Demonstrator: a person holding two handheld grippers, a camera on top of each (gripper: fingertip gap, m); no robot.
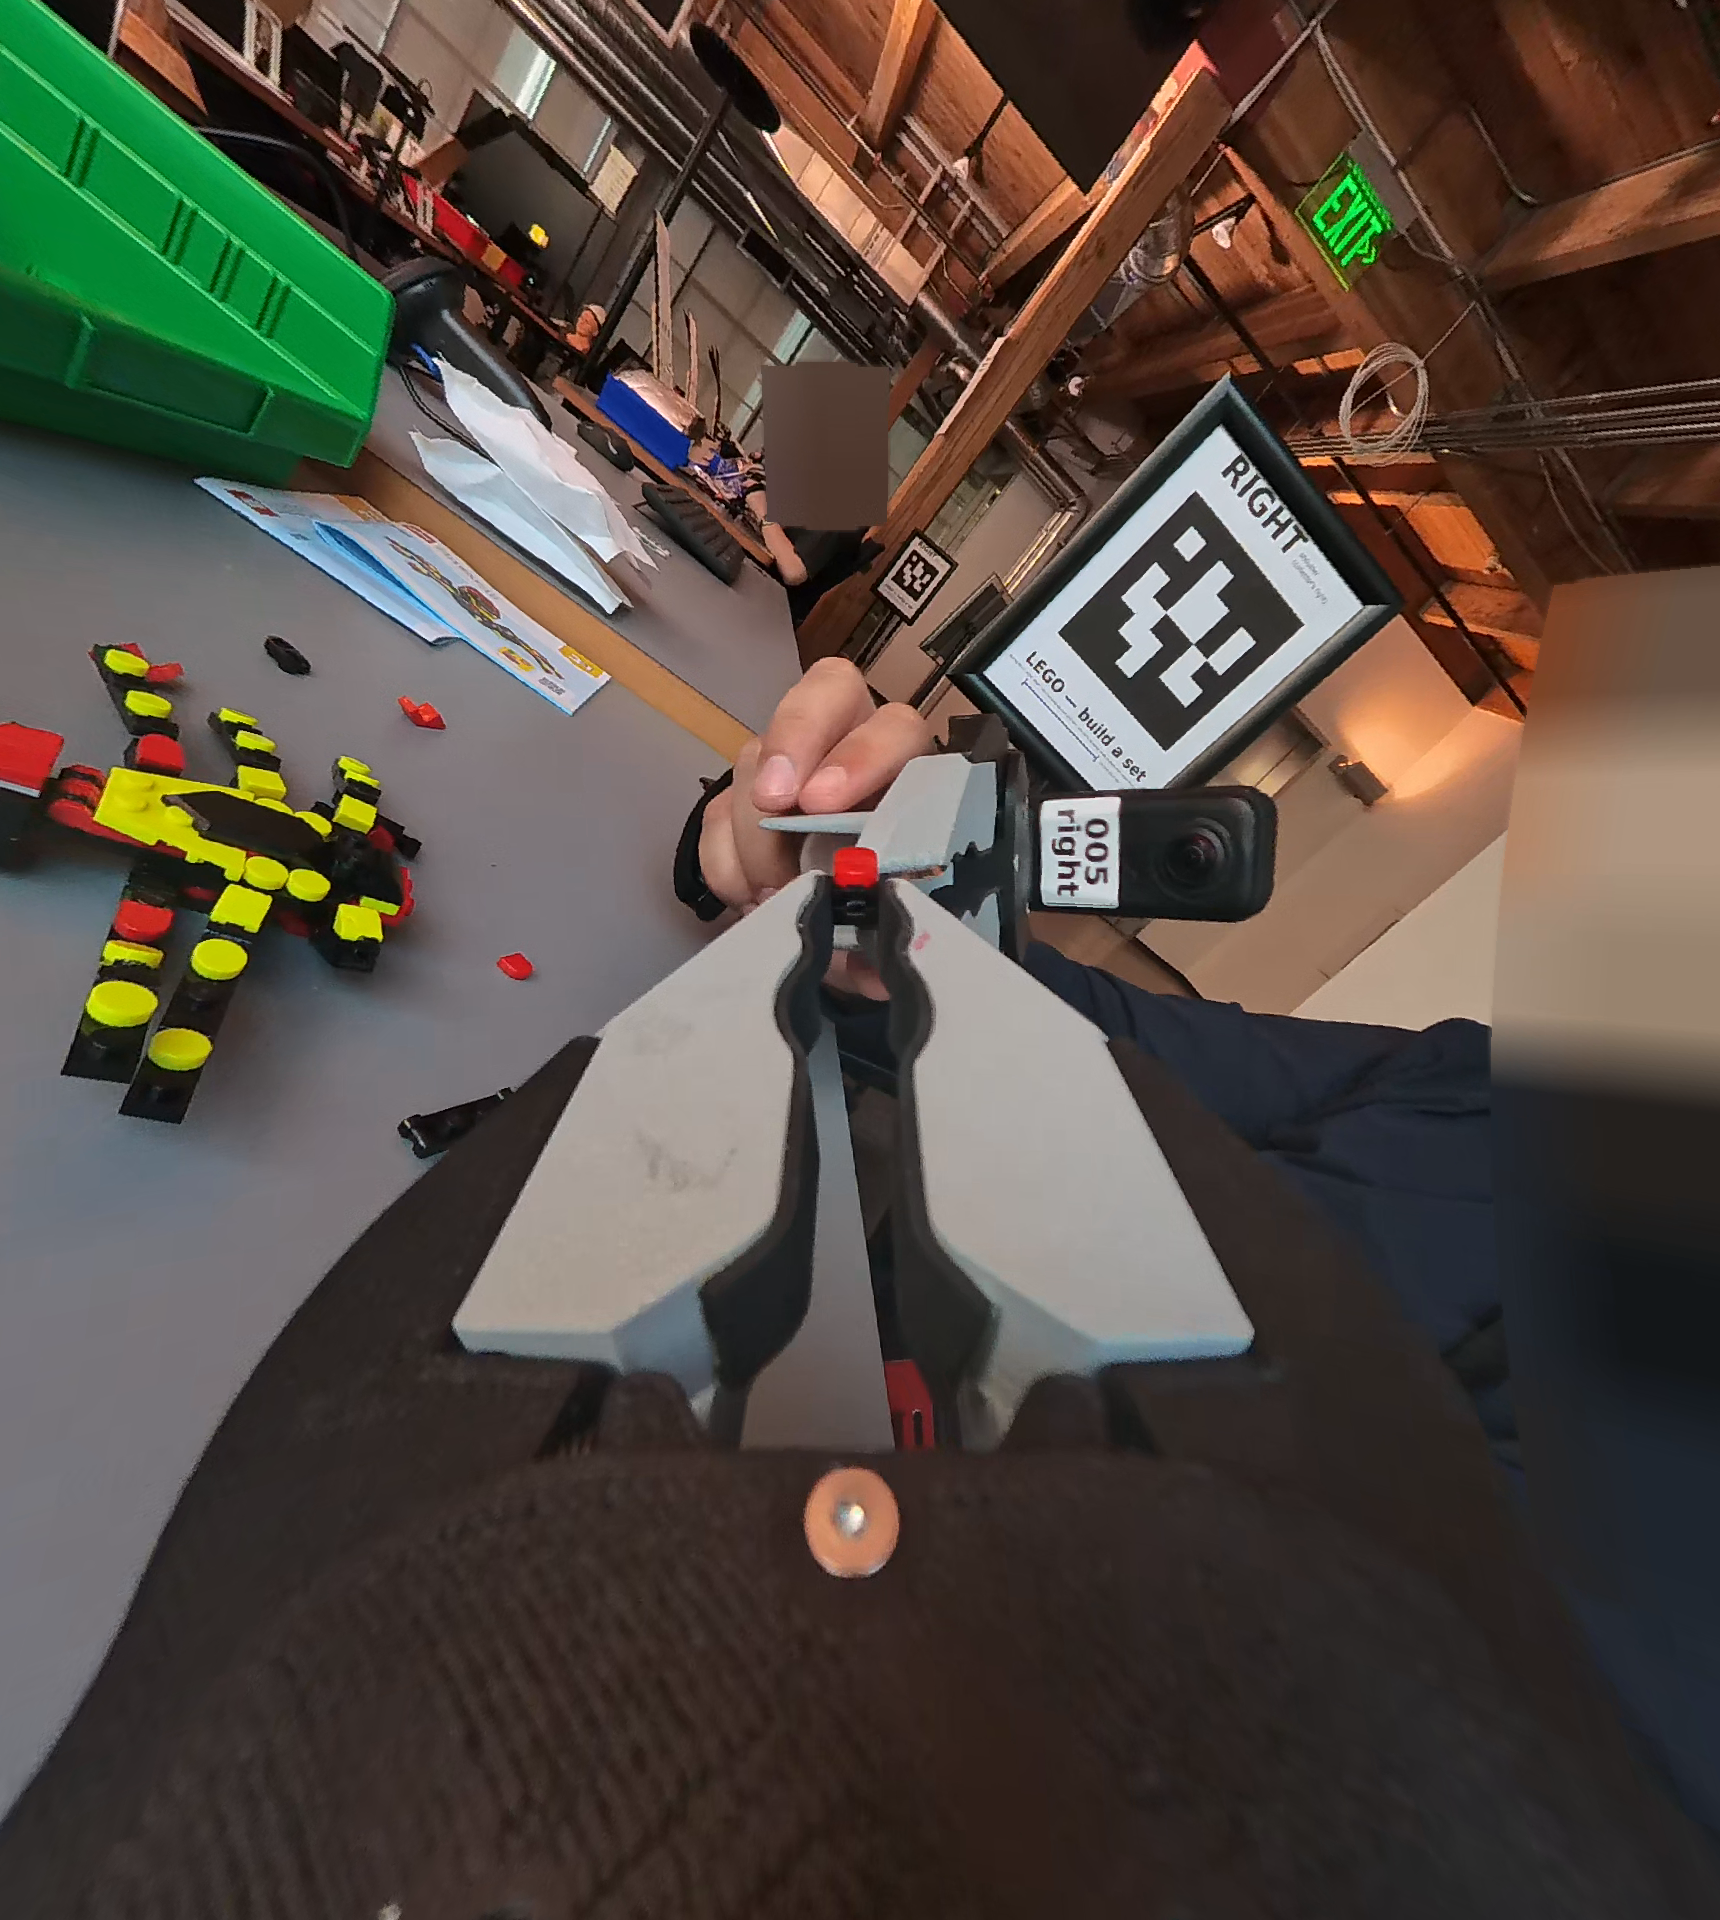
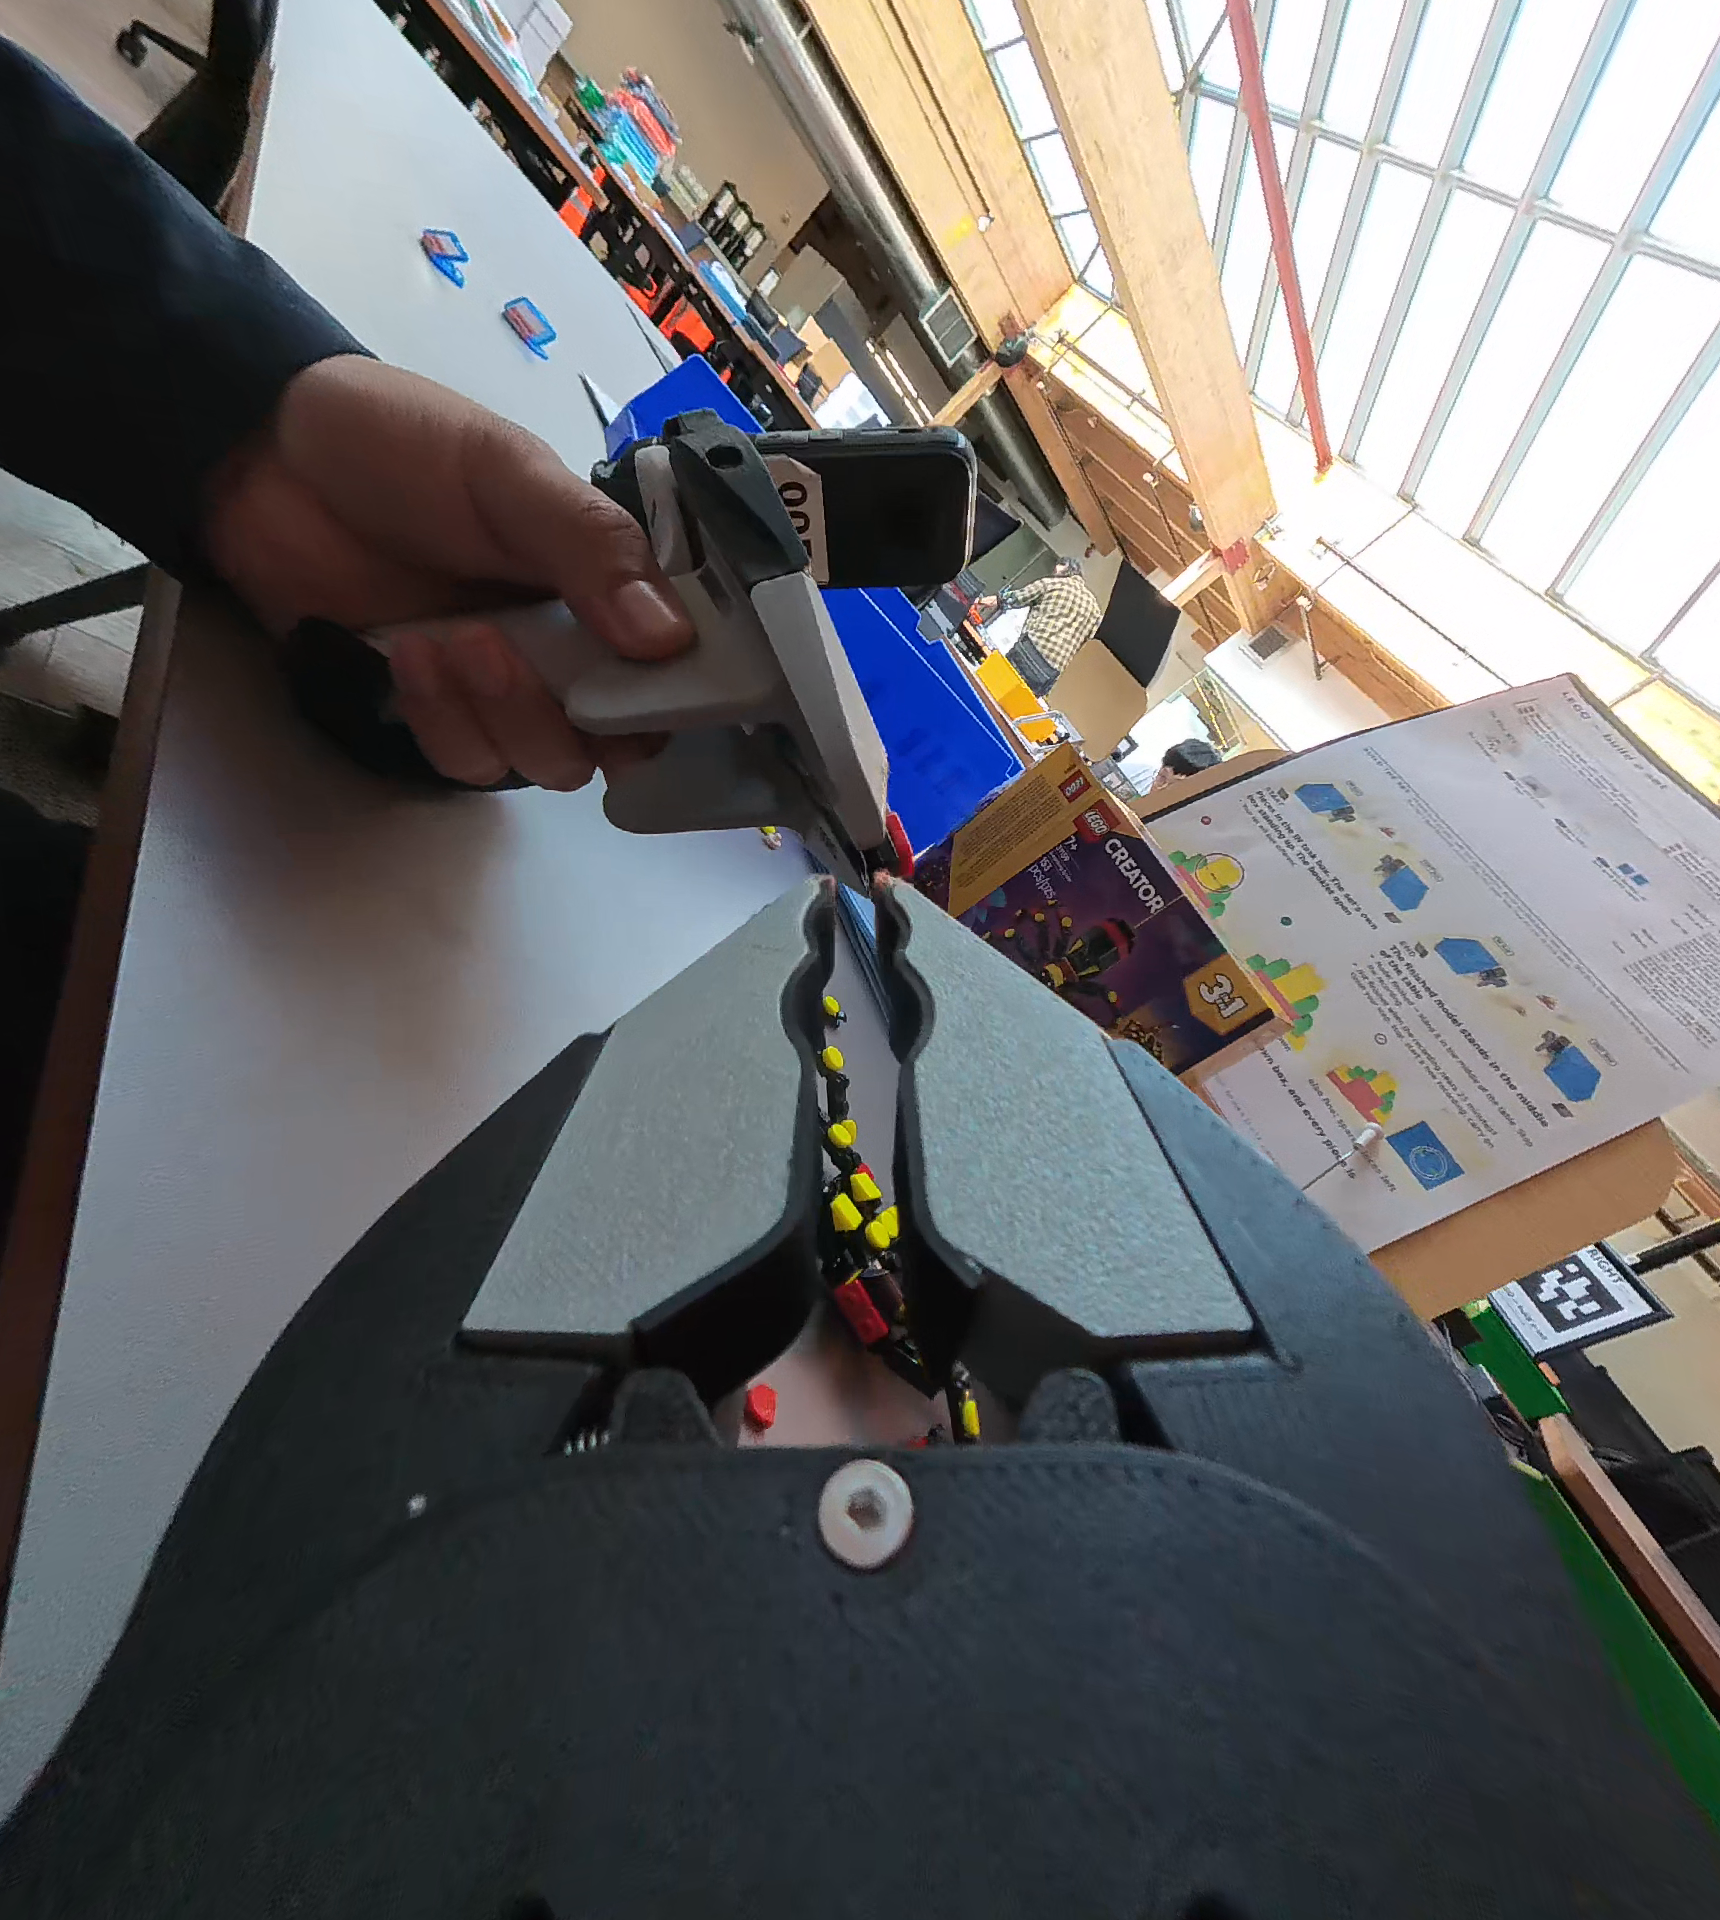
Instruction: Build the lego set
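My left gripper [image 1: 851, 906] is shut on a small black piece [image 1: 852, 912] with a red piece [image 1: 854, 868] on top, held up above the grey table [image 1: 212, 1299]. My right gripper [image 2: 853, 891] faces it with its jaws a narrow gap apart. Its tips sit just short of the left gripper's tips [image 2: 875, 857] and the red piece [image 2: 900, 842], with nothing visibly between them. The yellow, black and red spider-like model [image 1: 212, 862] lies on the table to the left and shows through the right fingers' gap [image 2: 856, 1195].
Loose red pieces [image 1: 420, 712] [image 1: 515, 966] and black pieces [image 1: 287, 652] [image 1: 451, 1127] lie around the model. A green bin [image 1: 108, 260], an instruction booklet [image 1: 420, 582] and white bags [image 1: 523, 478] sit behind. A set box [image 2: 1095, 914], a blue bin [image 2: 918, 707] and a sheet [image 2: 1510, 935] stand beyond. The tips of both grippers are at nearly the same place.
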